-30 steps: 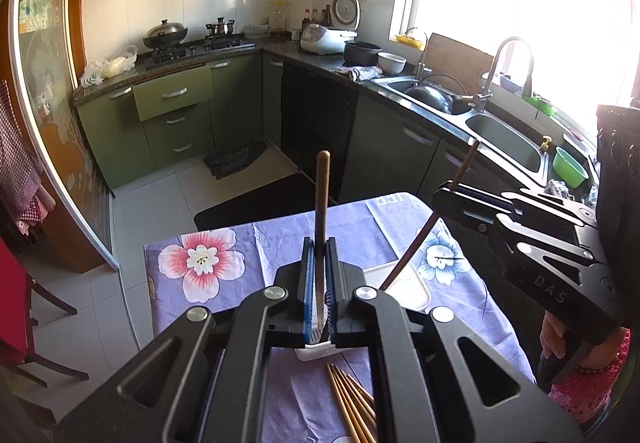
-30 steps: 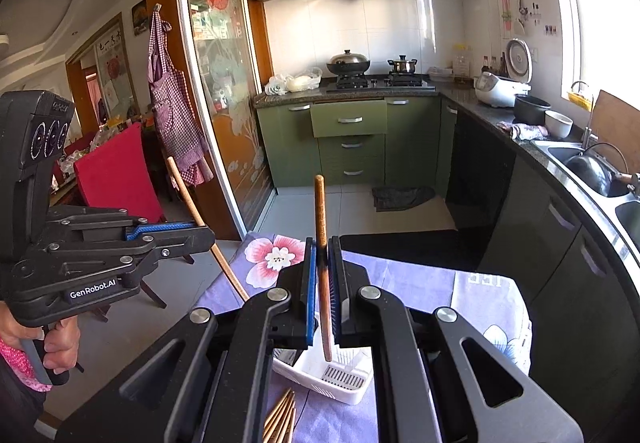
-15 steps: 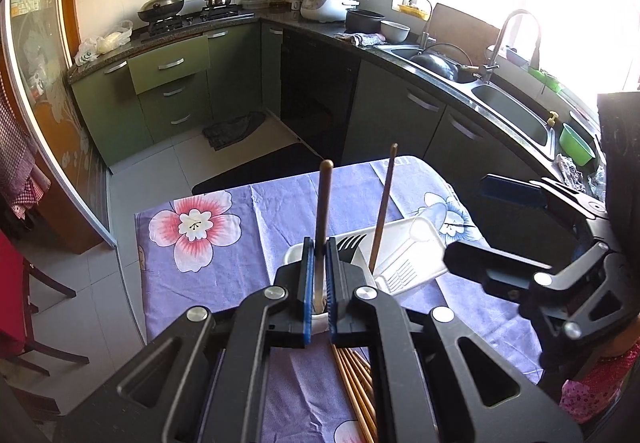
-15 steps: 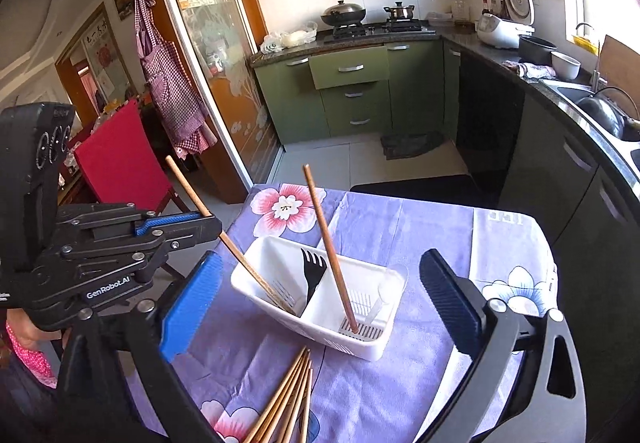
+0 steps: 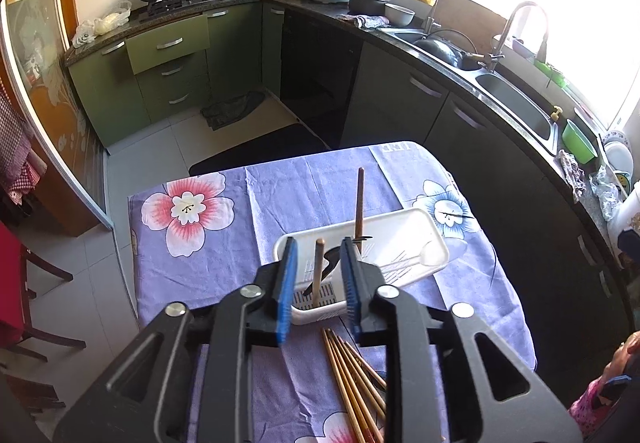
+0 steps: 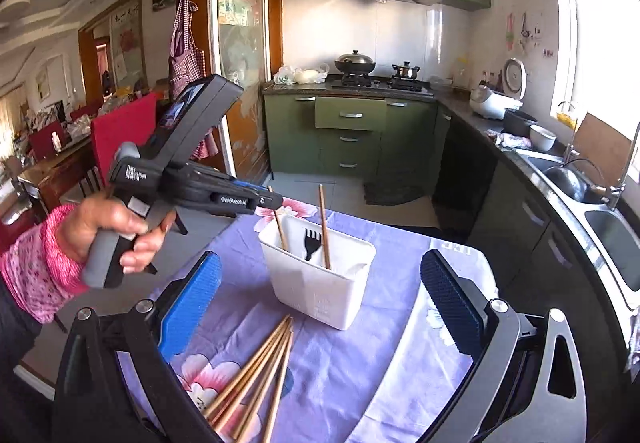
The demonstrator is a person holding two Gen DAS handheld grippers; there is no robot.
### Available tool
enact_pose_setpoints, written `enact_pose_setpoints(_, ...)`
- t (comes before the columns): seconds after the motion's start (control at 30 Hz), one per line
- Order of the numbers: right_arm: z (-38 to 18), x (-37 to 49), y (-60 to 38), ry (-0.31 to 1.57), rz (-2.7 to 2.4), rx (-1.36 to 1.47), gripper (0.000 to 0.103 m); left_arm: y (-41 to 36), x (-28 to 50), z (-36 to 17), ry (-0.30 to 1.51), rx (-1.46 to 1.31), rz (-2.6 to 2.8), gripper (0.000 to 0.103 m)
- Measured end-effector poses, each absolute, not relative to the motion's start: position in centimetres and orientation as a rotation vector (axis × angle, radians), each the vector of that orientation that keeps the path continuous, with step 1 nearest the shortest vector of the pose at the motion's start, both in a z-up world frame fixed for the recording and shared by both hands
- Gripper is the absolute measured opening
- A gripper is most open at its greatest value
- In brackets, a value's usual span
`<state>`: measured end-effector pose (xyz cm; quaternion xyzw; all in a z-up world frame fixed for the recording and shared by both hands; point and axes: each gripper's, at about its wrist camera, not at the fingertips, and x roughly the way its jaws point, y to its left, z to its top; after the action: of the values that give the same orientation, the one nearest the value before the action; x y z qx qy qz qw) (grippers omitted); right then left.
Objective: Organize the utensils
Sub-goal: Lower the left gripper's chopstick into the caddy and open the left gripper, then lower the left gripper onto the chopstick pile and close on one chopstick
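In the left wrist view the left hand-held gripper (image 5: 318, 275), jaws just parted, brackets without pressing a brown wooden chopstick (image 5: 318, 267) standing in the white plastic utensil caddy (image 5: 404, 231), while the right wrist view shows the right hand-held gripper (image 6: 318, 303) spread wide and empty before that caddy (image 6: 320, 291) on the purple floral-clothed surface (image 6: 400, 343).

"GenRobot.AI" in white on side of left tool (image 6: 276, 200); other print unreadable
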<state>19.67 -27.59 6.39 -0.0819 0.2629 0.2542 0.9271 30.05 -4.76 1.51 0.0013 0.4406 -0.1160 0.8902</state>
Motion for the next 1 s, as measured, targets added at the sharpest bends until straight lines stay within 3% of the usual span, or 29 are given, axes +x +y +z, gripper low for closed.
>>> enact_pose_setpoints(0.03, 6.3, 18.9, -28.0, 0.535, 0.488, -0.177, 0.098, -4.7, 29.9, 1.8, 0.908, 0.000, -0.233, 0.034)
enact_pose_setpoints(0.27, 3.2, 14.9, -30.1, 0.571, 0.515, -0.216, 0.098, -4.8, 24.8, 3.7, 0.886, 0.027, -0.224, 0.040)
enact_pose_setpoints(0.53, -3.5, 14.0, -33.9, 0.704, 0.447, -0.118, 0.098, -5.9, 20.2, -5.3, 1.093, 0.071, -0.221, 0.040)
enact_pose_setpoints(0.6, -4.3, 13.6, -34.9, 0.706, 0.462, -0.069, 0.098, -6.0, 20.4, -8.3, 1.156, 0.061, -0.217, 0.035)
enact_pose_setpoints(0.67, -5.1, 13.0, -35.2, 0.698, 0.423, -0.083, 0.098, -6.0, 21.2, -10.9, 1.213, 0.032, -0.203, 0.024)
enact_pose_setpoints(0.73, -5.6, 12.6, -35.3, 0.674, 0.375, -0.078, 0.098, -5.9, 22.0, -12.7, 1.240, 0.005, -0.191, 0.021)
enact_pose_setpoints(1.0, -8.6, 13.4, -37.0, 0.779, 0.351, 0.072, 0.098, -7.2, 24.1, -15.3, 1.289, 0.003, -0.167, 0.021)
